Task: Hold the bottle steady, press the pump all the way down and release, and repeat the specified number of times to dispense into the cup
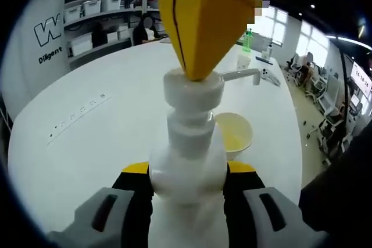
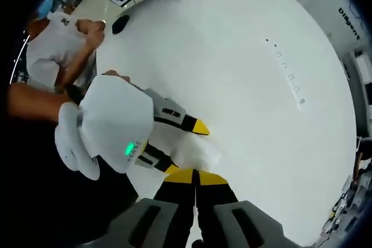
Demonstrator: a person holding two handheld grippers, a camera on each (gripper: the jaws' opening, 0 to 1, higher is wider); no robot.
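Note:
A white pump bottle (image 1: 187, 143) stands upright on the white table (image 1: 87, 155), and my left gripper (image 1: 187, 169) is shut on its body, a yellow-tipped finger on each side. The pump head (image 1: 193, 88) has its spout (image 1: 241, 75) reaching over a pale yellow cup (image 1: 234, 133) just behind the bottle. From above, the yellow tips of my right gripper (image 1: 195, 71) rest on the pump head, jaws together. In the right gripper view, my right gripper (image 2: 196, 173) is shut, pointing down at the bottle (image 2: 200, 152), which the left gripper (image 2: 186, 148) clasps.
A row of sockets (image 1: 75, 114) is set into the tabletop at left. A green bottle (image 1: 248, 39) and small items stand at the far edge. Shelves with bins (image 1: 99, 13) line the back wall. A person (image 2: 58, 33) and a black object (image 2: 120, 23) are near the table's rim.

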